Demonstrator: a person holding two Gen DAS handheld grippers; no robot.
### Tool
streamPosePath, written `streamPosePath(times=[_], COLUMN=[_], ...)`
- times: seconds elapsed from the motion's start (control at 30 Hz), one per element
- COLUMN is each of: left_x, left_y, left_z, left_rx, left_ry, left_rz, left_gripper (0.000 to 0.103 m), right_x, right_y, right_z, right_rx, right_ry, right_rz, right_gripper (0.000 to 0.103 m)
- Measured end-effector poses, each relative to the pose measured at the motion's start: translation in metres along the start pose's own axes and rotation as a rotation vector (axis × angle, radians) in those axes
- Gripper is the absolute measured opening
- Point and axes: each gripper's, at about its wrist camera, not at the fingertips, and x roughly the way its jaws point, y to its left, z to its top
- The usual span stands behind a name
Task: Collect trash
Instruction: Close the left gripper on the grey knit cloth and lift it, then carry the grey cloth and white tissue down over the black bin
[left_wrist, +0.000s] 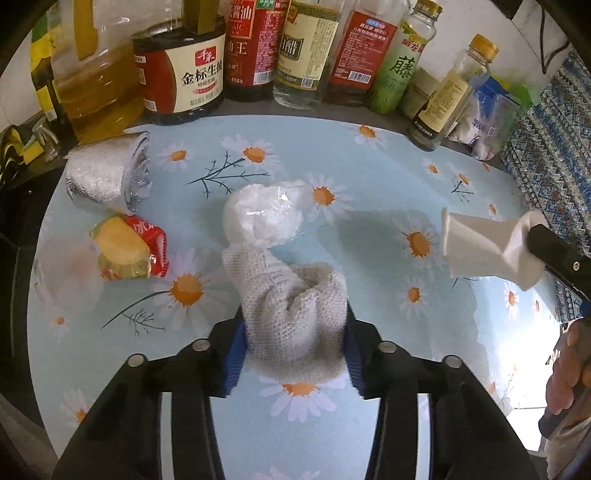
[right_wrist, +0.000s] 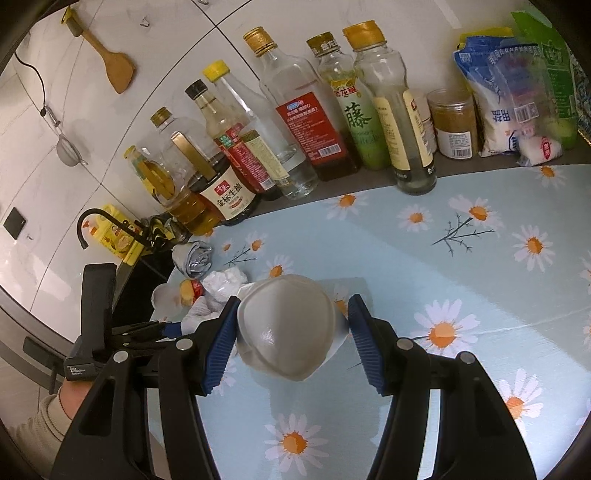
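My left gripper points down at the daisy-print tablecloth, and its blue pads press both sides of a white knitted cloth. Just beyond the cloth lies a wad of clear plastic. Left of it are a red and yellow wrapper and a roll of silver foil. My right gripper is shut on a crushed white paper cup and holds it above the table. The left wrist view shows that cup at the right.
A row of sauce and oil bottles lines the back edge, with a spice jar and bags of salt to the right. A black tap and sink lie past the table's left edge. A hand grips the right tool.
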Motion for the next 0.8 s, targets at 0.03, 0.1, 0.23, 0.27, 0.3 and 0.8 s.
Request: streamPosePath(times=[0.03,0.1,0.23,0.27,0.3,0.8], left_x=[-0.003,-0.007,-0.019,-0.023,-0.027,-0.090], left_y=[0.000,0.000,0.000,0.001,0.001,0.038], left_z=[-0.002,-0.005,-0.013,-0.017,-0.020,-0.079], left_rx=[0.003,0.006,0.014,0.018,0.023,0.056], left_ry=[-0.004,-0.010,-0.028,-0.034,-0.038,-0.114], left_rz=[-0.002,-0.006,-0.020,-0.023,-0.026,-0.071], left_gripper=[0.040,0.038,0.036,0.036,0.036,0.036], right_x=[0.000,-0.002,-0.005,-0.005,-0.005,-0.017], right_y=[0.002,0.006,0.015,0.018,0.021,0.098], right_z=[-0.001,-0.002,-0.008,-0.012,-0.014,-0.071], right_rx=[-0.003,-0.005,-0.008,-0.008,-0.006,-0.020], right_ry=[-0.001,-0.003,-0.007,-0.007,-0.006,-0.017], right_rz=[0.002,0.005,0.003,-0.002,-0.005,-0.043], right_gripper=[0.060,0.060,0.060,0.060,0.060,0.060])
